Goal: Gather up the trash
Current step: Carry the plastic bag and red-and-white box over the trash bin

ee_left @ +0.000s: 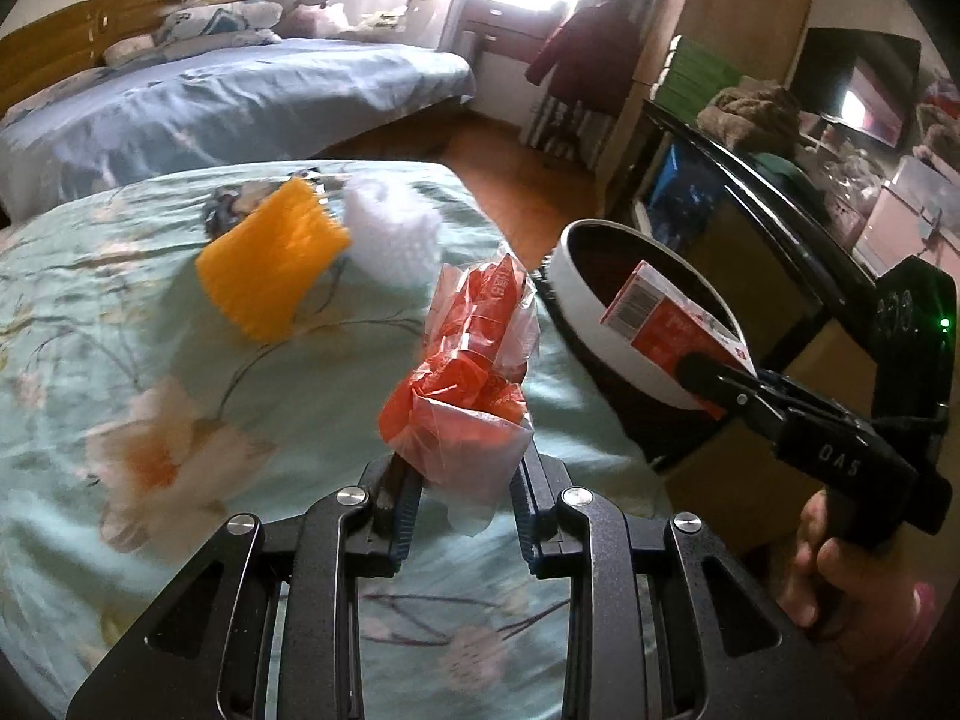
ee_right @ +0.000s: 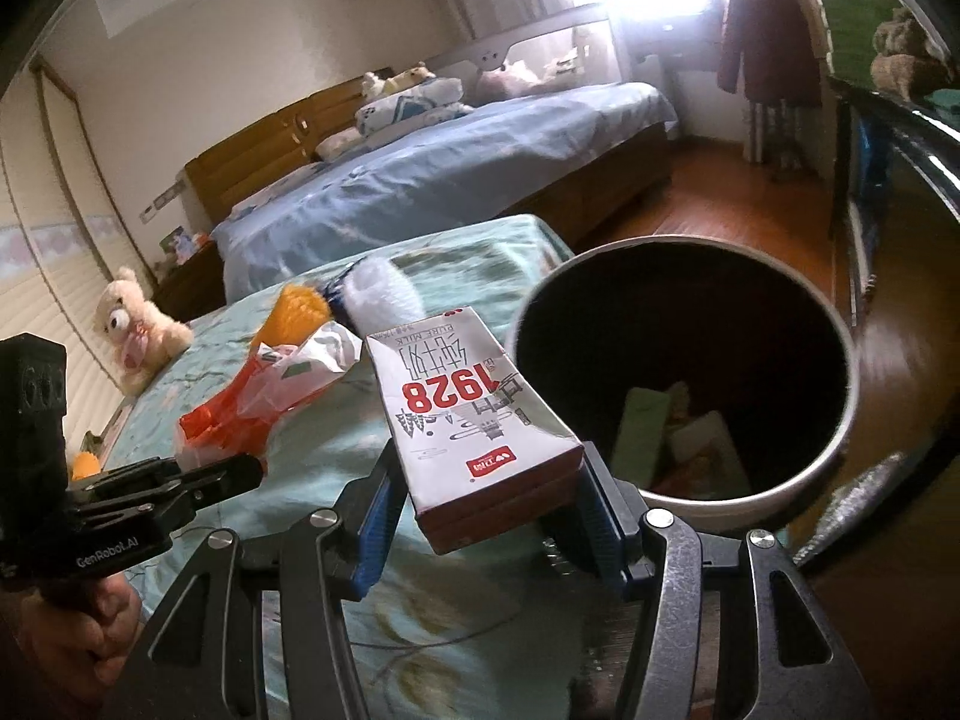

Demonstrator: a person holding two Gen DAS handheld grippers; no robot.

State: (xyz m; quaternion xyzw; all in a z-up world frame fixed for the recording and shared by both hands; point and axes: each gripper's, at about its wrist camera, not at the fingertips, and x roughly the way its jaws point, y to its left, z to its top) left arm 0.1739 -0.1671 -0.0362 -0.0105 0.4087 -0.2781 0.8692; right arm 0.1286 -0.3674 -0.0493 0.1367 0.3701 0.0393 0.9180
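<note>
Right wrist view shows our right gripper (ee_right: 489, 516) clamping a white-and-red milk carton (ee_right: 474, 420) beside the round white bin (ee_right: 840, 438), while our left gripper (ee_left: 459, 501) pinches a crumpled orange-and-clear plastic wrapper (ee_left: 474, 360), both carried binward for dropping.

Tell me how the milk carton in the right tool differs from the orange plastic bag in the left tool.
The milk carton is a rigid, flat-sided box printed 1928; the orange plastic bag is soft, crumpled and partly clear. The carton spans a wide gap in the right tool; the bag is bunched in a narrower gap in the left tool. The carton is nearer the trash bin. Both are gripped and lifted off the bed.
</note>
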